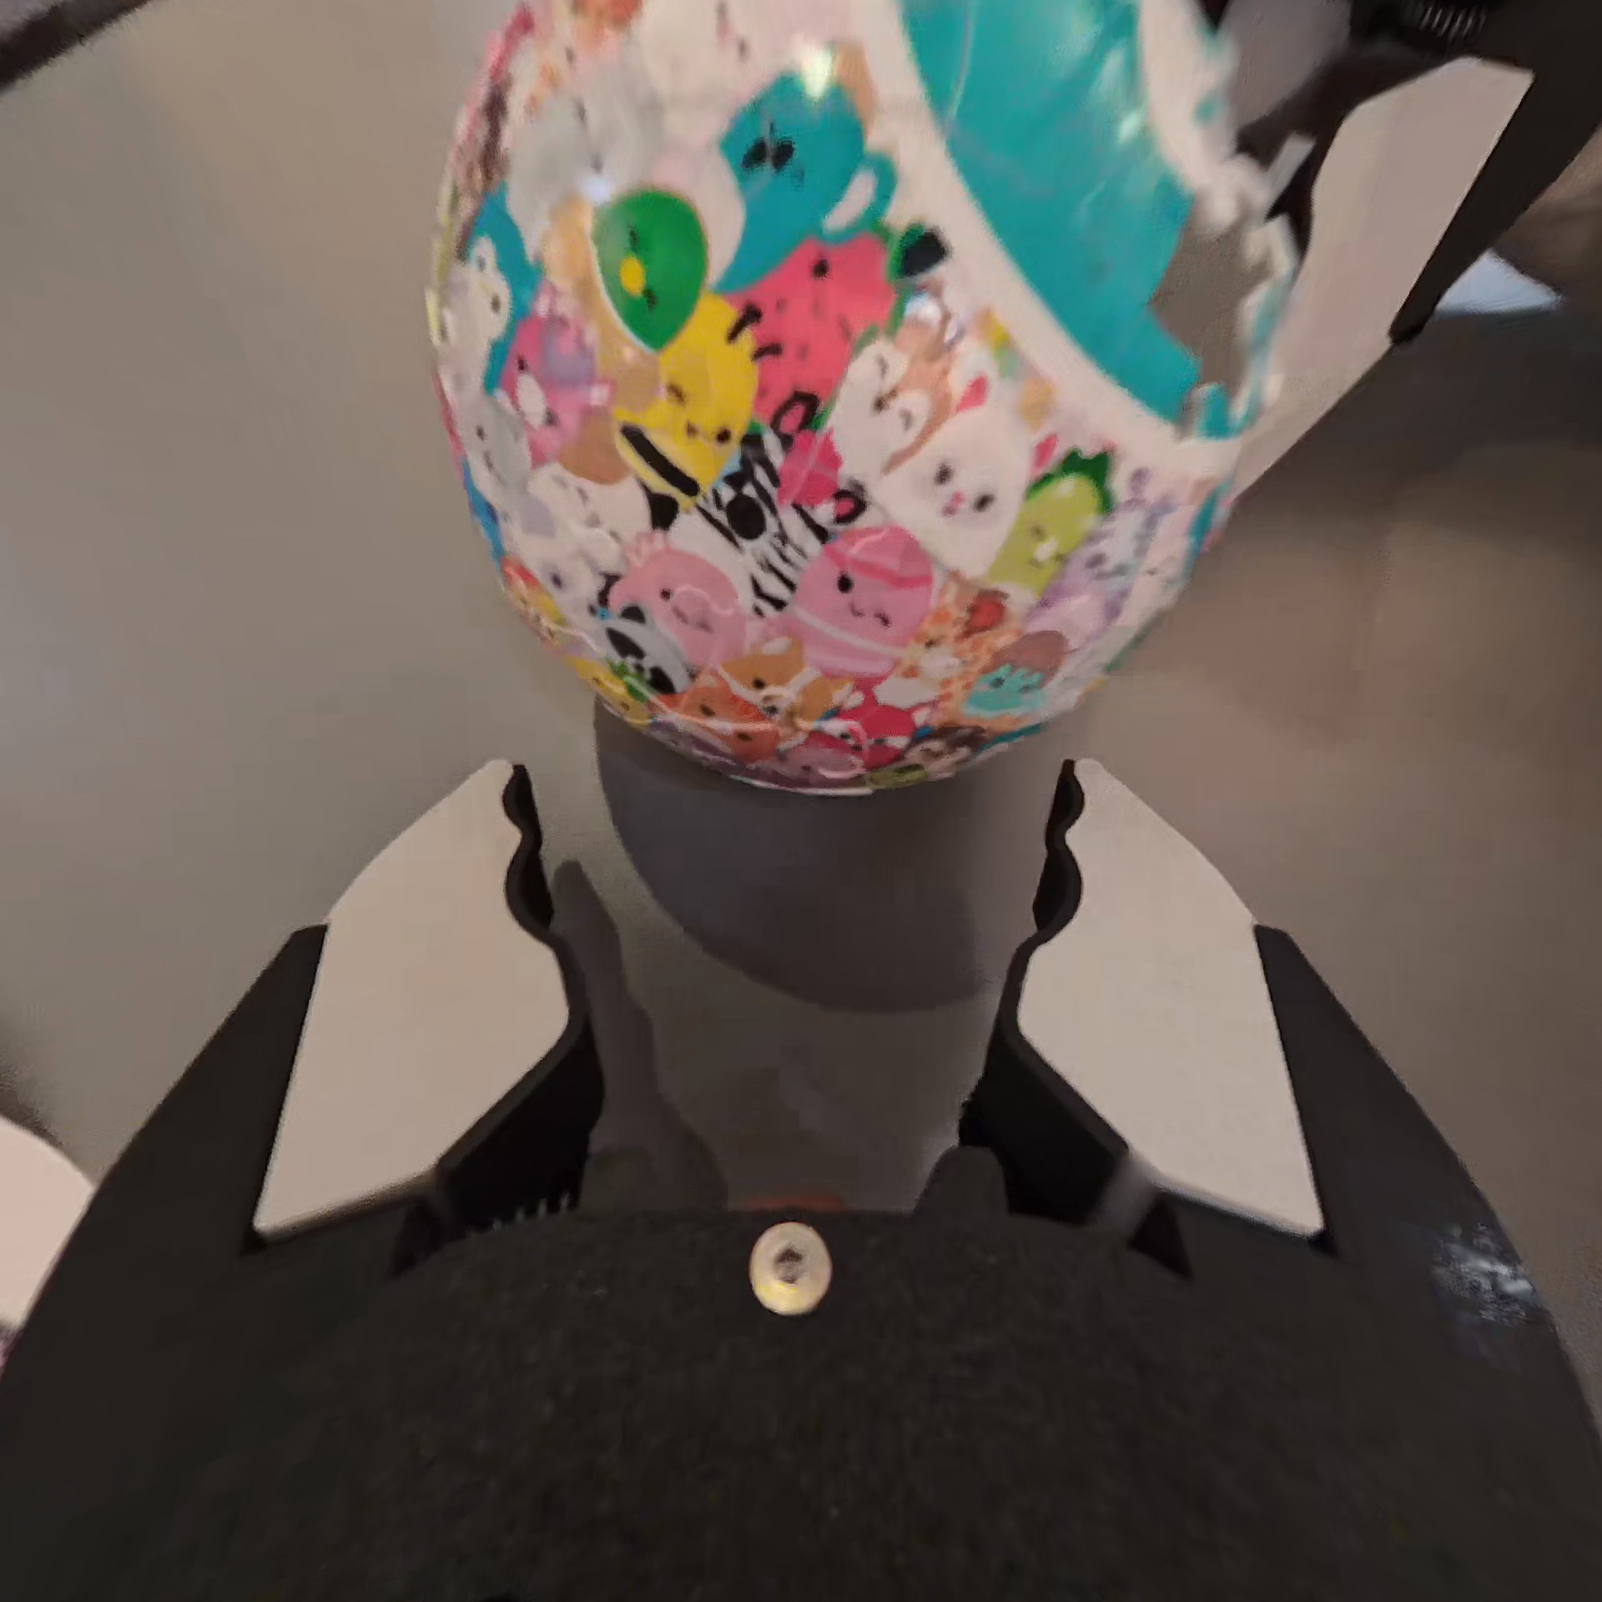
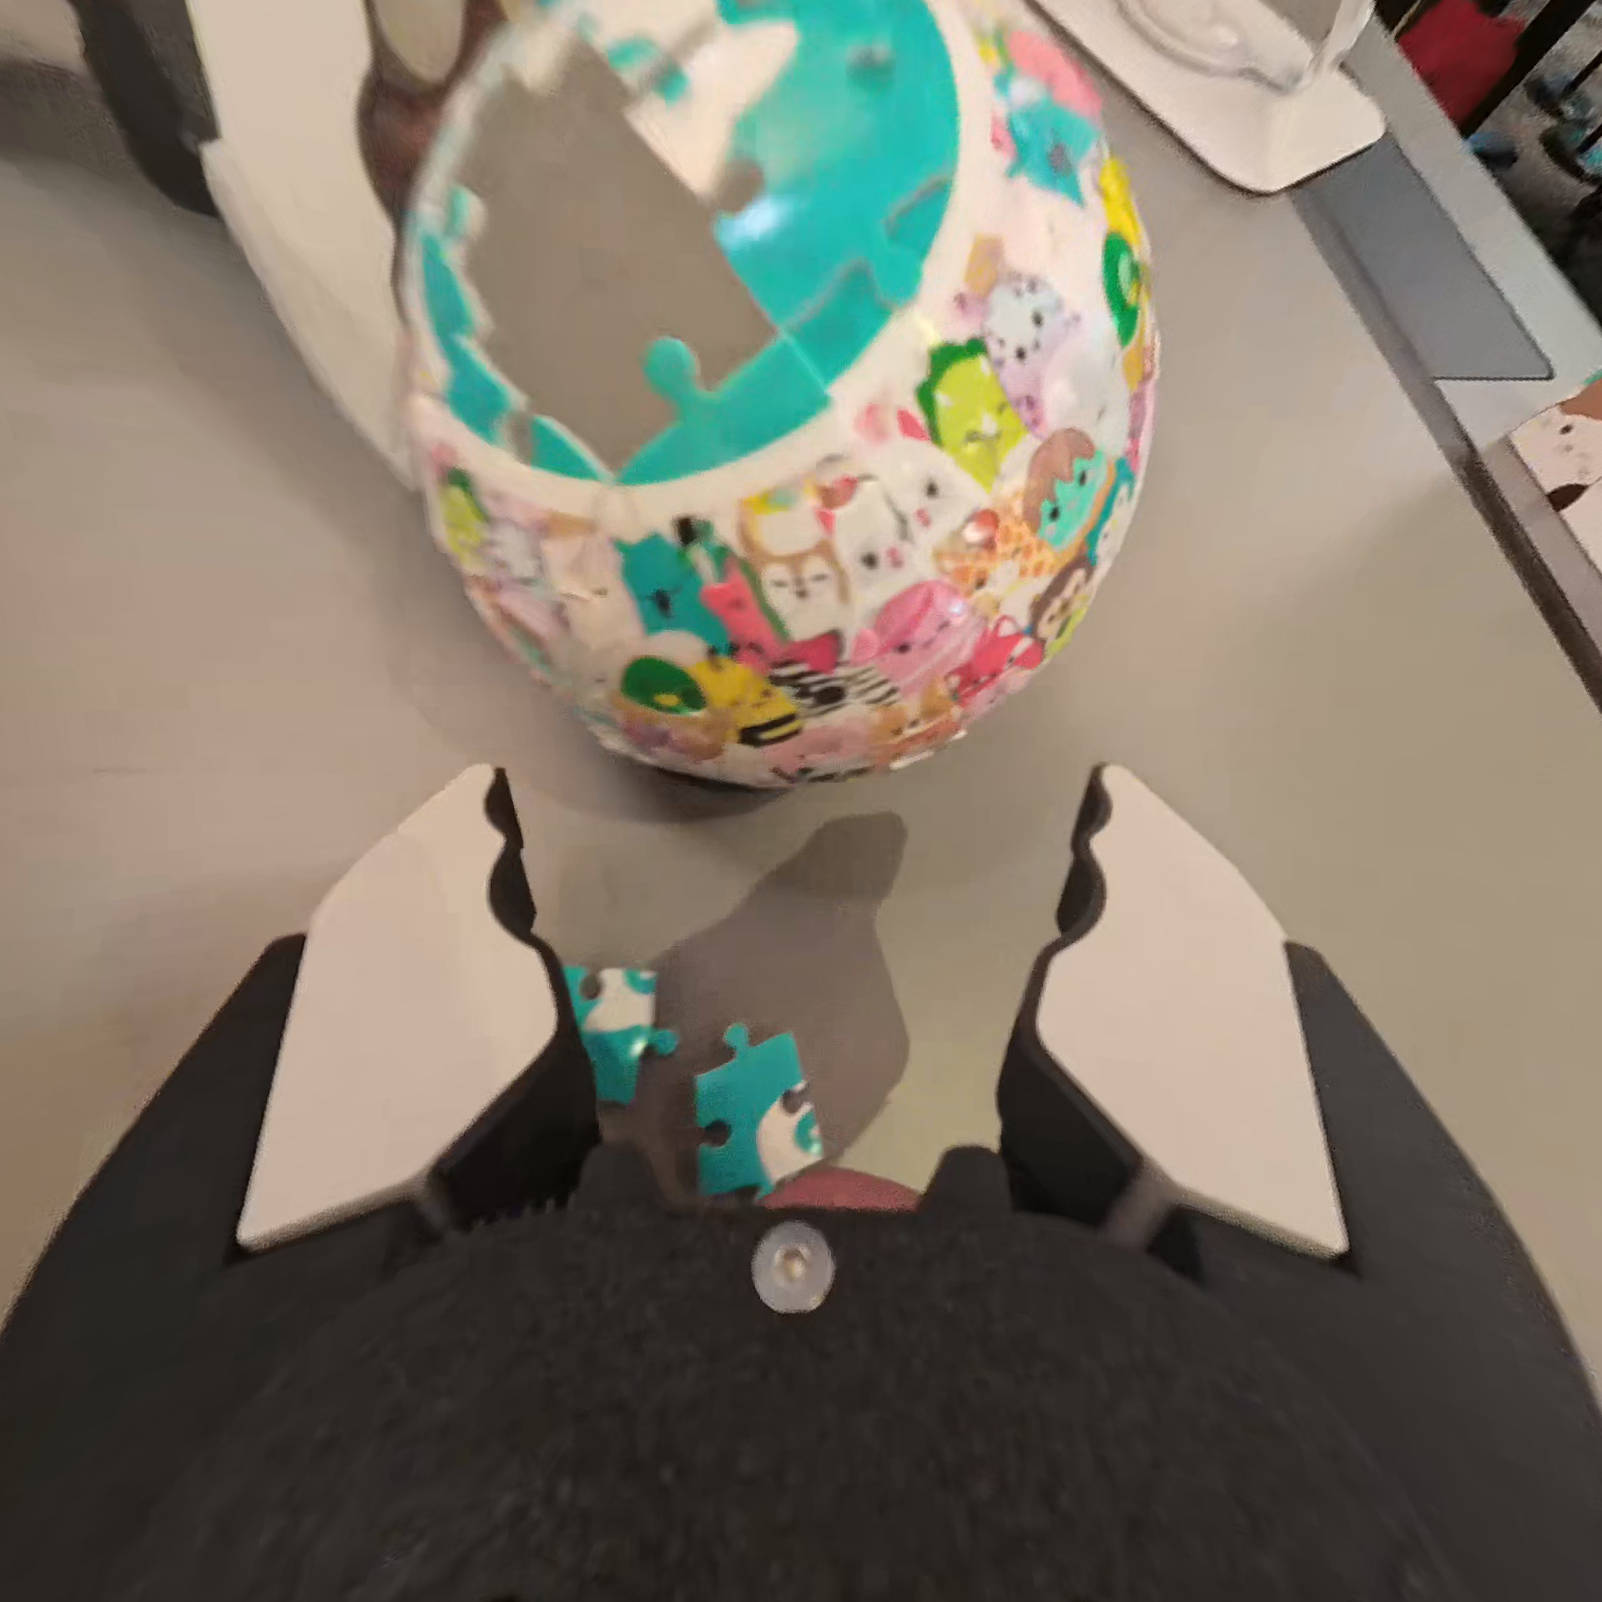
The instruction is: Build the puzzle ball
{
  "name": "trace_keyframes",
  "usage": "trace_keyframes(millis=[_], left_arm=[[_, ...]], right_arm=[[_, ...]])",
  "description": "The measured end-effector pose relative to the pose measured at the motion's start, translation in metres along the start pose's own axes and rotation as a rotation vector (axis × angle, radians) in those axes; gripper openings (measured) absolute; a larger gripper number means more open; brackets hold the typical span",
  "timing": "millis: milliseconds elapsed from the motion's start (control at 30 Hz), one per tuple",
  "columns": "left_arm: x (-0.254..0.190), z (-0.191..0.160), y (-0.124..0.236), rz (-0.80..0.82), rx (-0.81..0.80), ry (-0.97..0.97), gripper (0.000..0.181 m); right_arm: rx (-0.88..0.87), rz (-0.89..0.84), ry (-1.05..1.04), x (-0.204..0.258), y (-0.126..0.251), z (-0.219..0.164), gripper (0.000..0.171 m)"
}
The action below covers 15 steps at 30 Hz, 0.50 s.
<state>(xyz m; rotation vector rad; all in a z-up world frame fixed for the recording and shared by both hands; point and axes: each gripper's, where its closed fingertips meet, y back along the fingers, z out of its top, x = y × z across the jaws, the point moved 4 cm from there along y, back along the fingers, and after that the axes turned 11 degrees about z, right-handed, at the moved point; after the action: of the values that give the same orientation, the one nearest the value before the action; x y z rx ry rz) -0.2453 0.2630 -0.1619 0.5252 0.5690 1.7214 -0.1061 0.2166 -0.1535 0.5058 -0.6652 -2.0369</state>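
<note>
The puzzle ball point(image 1: 780, 451) is a hollow shell printed with colourful cartoon animals, teal inside, with a large open gap at its top. In the left wrist view it sits just beyond my open, empty left gripper point(image 1: 793, 780). The right gripper's finger point(image 1: 1387, 199) shows at the ball's upper right. In the right wrist view the ball point(image 2: 832, 607) rests on the grey table ahead of my open right gripper point(image 2: 793, 784). Two loose teal puzzle pieces point(image 2: 754, 1114) point(image 2: 611, 1032) lie on the table between its fingers, not gripped.
A grey table point(image 2: 173, 737) carries everything. A white object point(image 2: 286, 260) stands behind the ball at left. A white tray with a clear container point(image 2: 1248, 95) sits at the far right, by the table's edge point(image 2: 1474, 416). A white object point(image 1: 35, 1214) shows at the left wrist view's left edge.
</note>
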Motion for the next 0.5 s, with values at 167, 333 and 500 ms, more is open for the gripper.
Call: trace_keyframes(millis=[167,333,500], left_arm=[[-0.008,0.002,-0.014,-0.02,0.06,-0.031,0.099],[-0.013,0.001,-0.015,-0.023,0.088,-0.018,0.098],[-0.027,-0.007,-0.016,-0.044,0.136,-0.04,0.099]], right_arm=[[-0.015,0.119,-0.058,-0.009,-0.024,0.003,0.121],[-0.042,0.177,-0.126,-0.001,-0.026,0.008,0.119],[-0.089,0.279,-0.258,0.007,-0.019,0.011,0.119]])
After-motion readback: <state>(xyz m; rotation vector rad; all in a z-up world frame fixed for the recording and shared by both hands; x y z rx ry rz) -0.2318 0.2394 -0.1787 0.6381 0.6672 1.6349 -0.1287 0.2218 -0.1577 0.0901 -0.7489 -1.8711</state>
